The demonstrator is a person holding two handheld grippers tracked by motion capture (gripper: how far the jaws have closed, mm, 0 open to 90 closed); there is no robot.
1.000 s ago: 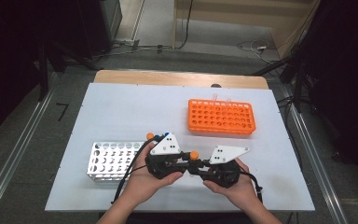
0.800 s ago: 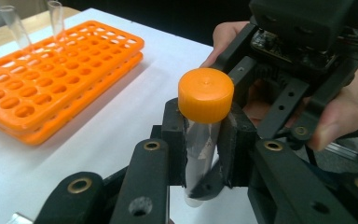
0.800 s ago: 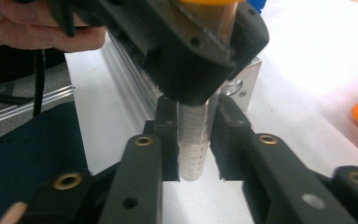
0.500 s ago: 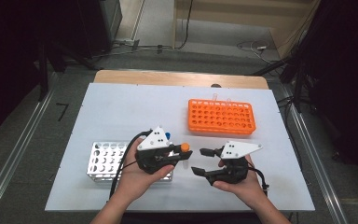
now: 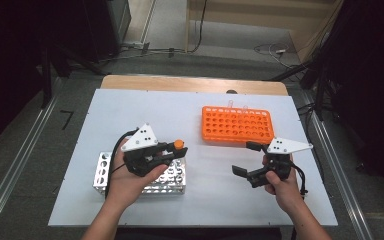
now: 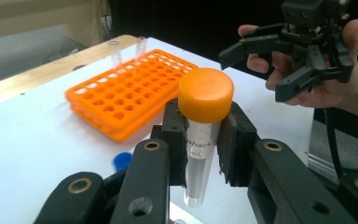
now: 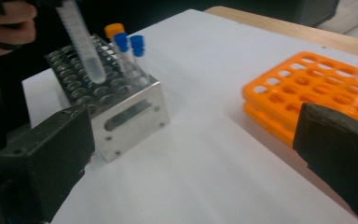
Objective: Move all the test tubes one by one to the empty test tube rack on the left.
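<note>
Jaws of the left gripper (image 6: 204, 140) are clamped on an orange-capped tube (image 6: 201, 140), gripping it just under the cap so its clear body hangs free over the metal rack (image 5: 142, 174); jaws of the right gripper (image 5: 247, 159) stand wide apart and carry nothing, held near the orange rack (image 5: 237, 124). My guess is the tube is bound for one of the two racks, and the hold looks the weak spot: the pads bear on a short stretch near the top, so the long lower end could swing or tilt, strike a rack's rim, and miss its hole. In the right gripper view, the tube's tip hovers close above the metal rack, near the blue-capped tubes (image 7: 129, 51) standing in it, and a careless descent could knock them. A loose blue cap (image 6: 121, 161) lies on the tabletop (image 5: 130, 115), a white sheet over a wooden top whose far edge shows. Beyond it, the room is dim, with grey flooring, cables, and metal rails on either side.
</note>
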